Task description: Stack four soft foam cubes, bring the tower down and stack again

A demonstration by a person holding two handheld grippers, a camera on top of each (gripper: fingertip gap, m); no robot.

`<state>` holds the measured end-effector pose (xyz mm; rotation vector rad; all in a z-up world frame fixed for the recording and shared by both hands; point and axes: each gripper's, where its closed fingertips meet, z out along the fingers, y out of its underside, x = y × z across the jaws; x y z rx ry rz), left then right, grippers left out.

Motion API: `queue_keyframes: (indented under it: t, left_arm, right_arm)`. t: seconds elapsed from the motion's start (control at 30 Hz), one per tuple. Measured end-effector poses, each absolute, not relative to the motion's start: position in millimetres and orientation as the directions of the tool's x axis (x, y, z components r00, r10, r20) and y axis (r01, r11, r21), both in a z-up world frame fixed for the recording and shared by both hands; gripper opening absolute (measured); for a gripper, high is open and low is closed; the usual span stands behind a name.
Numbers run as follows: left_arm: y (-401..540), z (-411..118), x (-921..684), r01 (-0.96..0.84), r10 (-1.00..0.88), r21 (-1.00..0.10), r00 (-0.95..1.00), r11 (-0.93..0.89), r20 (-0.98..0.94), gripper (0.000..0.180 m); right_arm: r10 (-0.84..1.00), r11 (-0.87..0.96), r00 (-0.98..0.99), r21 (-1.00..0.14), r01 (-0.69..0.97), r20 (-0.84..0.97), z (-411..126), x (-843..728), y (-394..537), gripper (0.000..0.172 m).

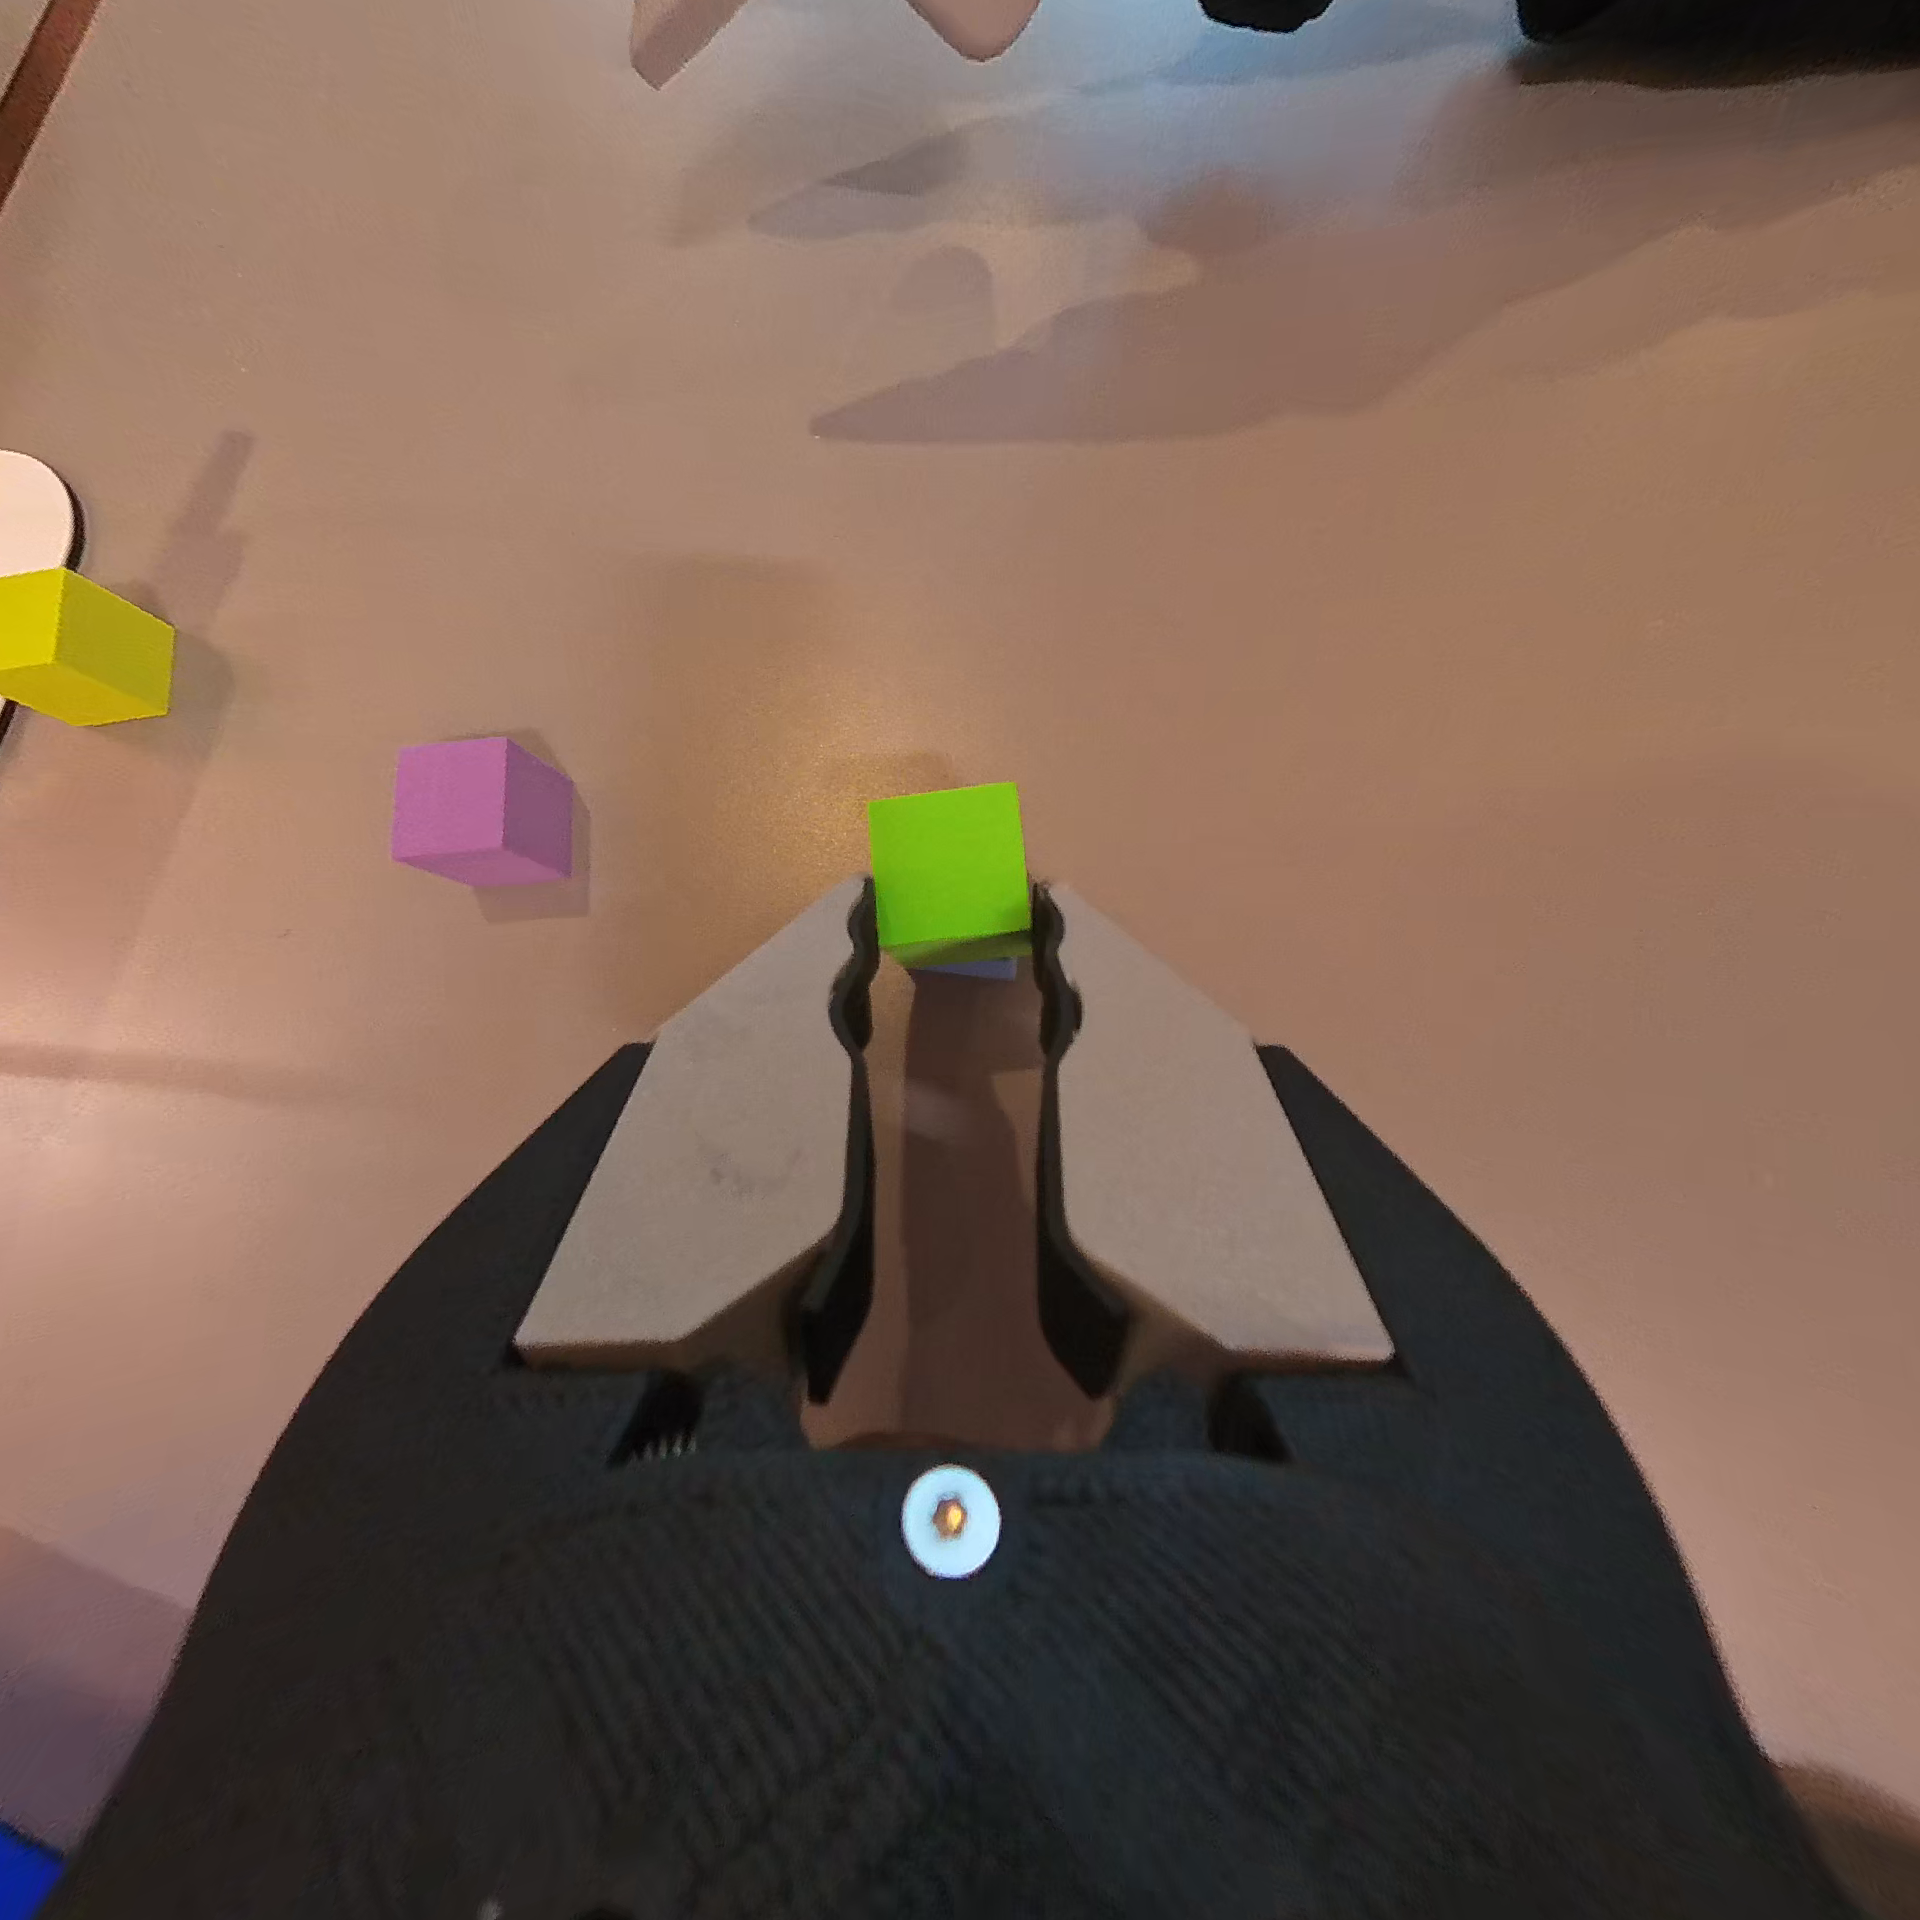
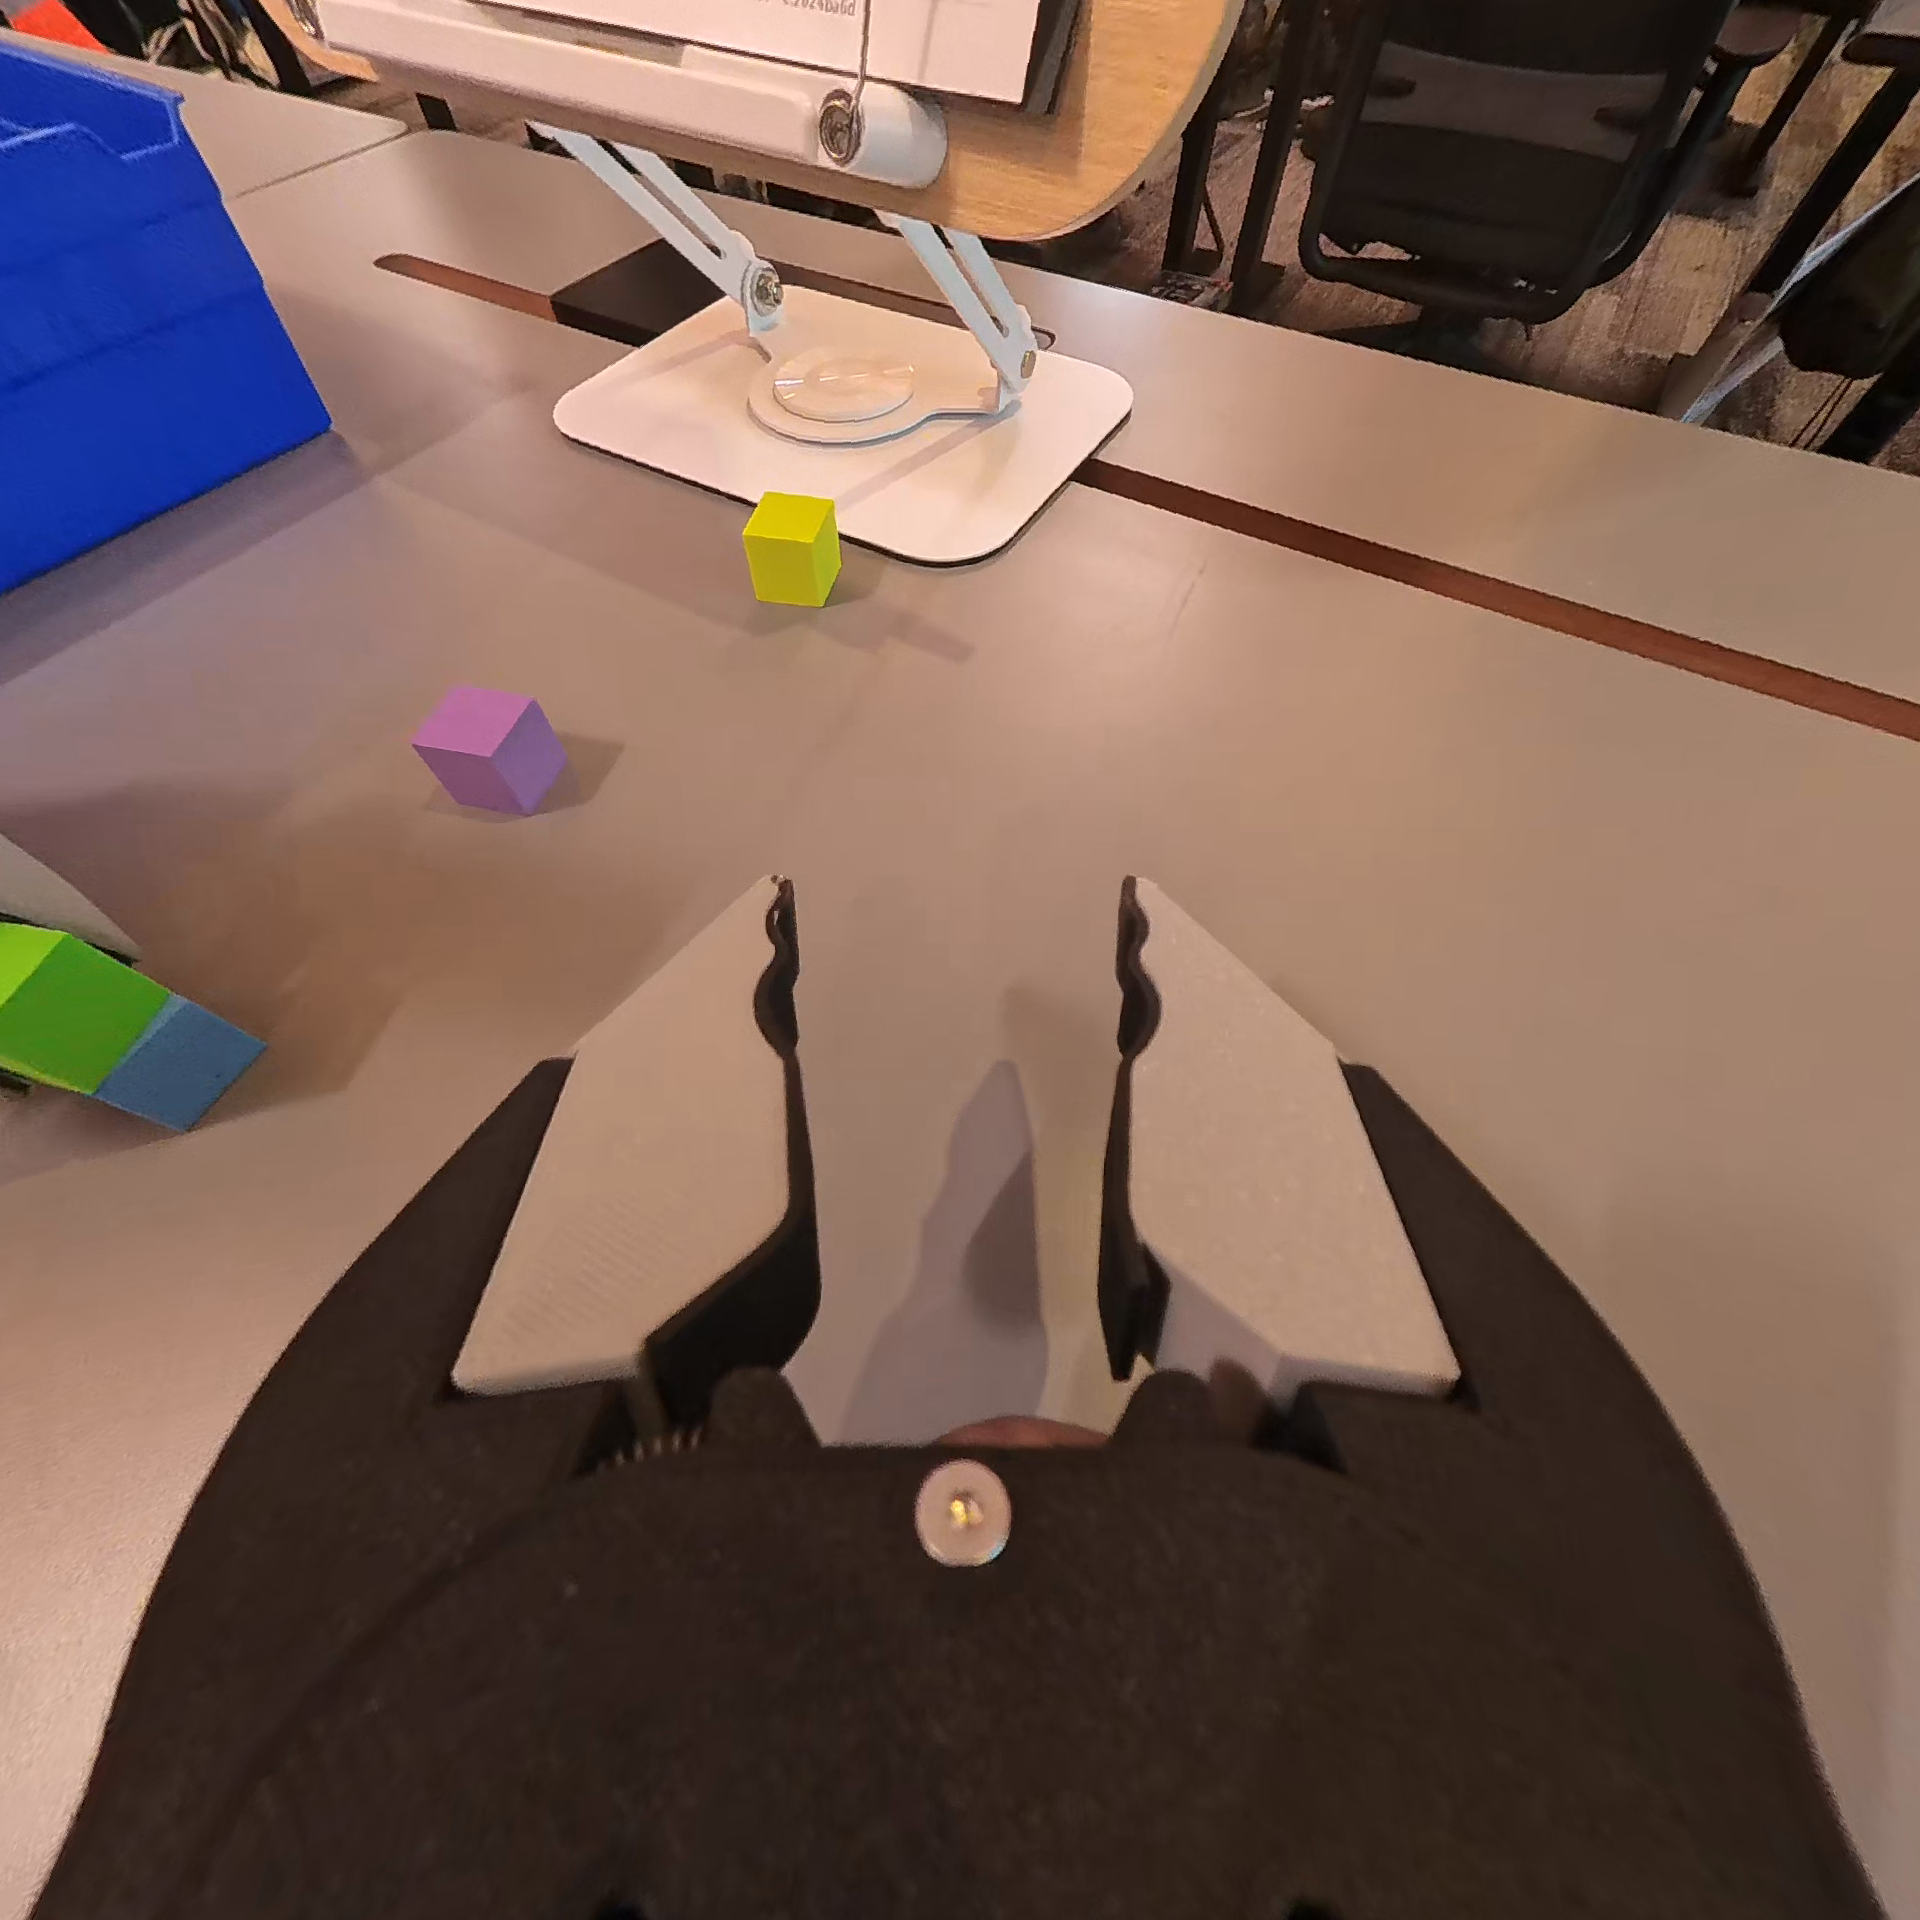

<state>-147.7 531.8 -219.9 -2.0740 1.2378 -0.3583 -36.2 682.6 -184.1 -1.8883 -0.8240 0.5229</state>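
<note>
Left wrist view: left gripper (image 1: 951, 914) clamps the green cube (image 1: 948, 868) with both pads on its sides, seated on the blue cube (image 1: 977, 968); purple cube (image 1: 478, 810) then yellow cube (image 1: 88, 644) lie farther left on the table (image 1: 1455, 727). Right gripper (image 2: 956, 914) hovers wide, nothing between its fingers; yellow cube touches the white stand base (image 2: 1039, 426).

In the left wrist view, a light blue foam cube (image 1: 977, 968) is almost wholly hidden beneath the bright green foam cube (image 1: 948, 868), only a thin sliver being seen. A yellow foam cube (image 1: 88, 649) and a white flat stand base (image 1: 36, 514) are cut off by the left edge. In the right wrist view, a large blue plastic bin (image 2: 125, 312) is cropped at the left edge.
</note>
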Motion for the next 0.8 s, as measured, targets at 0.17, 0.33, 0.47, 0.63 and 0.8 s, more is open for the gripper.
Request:
queue_keyframes:
  t: [0.17,0.33,0.47,0.63,0.8]
  left_arm:
    - [535,-222,-150,-0.67,-0.843,-0.669,0.524,-0.321,-0.12,0.035]
    - [536,-215,-147,-0.639,-0.835,-0.696,0.541,-0.328,-0.102,0.054]
    - [537,-207,-147,-0.61,-0.831,-0.724,0.549,-0.322,-0.094,0.059]
    - [537,-201,-147,-0.588,-0.828,-0.743,0.555,-0.318,-0.085,0.061]
    - [538,-193,-149,-0.559,-0.822,-0.768,0.565,-0.313,-0.076,0.061]
  right_arm:
    - [0.737,-0.293,0.676,-0.901,0.32,0.001,-184,-37,682,0.06]
    - [0.74,-0.291,0.672,-0.902,0.319,-0.001,-183,-38,681,0.061]
    - [0.75,-0.286,0.662,-0.902,0.323,-0.001,-184,-40,679,0.062]
    - [0.775,-0.265,0.633,-0.906,0.33,0.003,-181,-45,673,0.066]
    - [0.783,-0.247,0.621,-0.904,0.349,0.026,-182,-48,670,0.067]
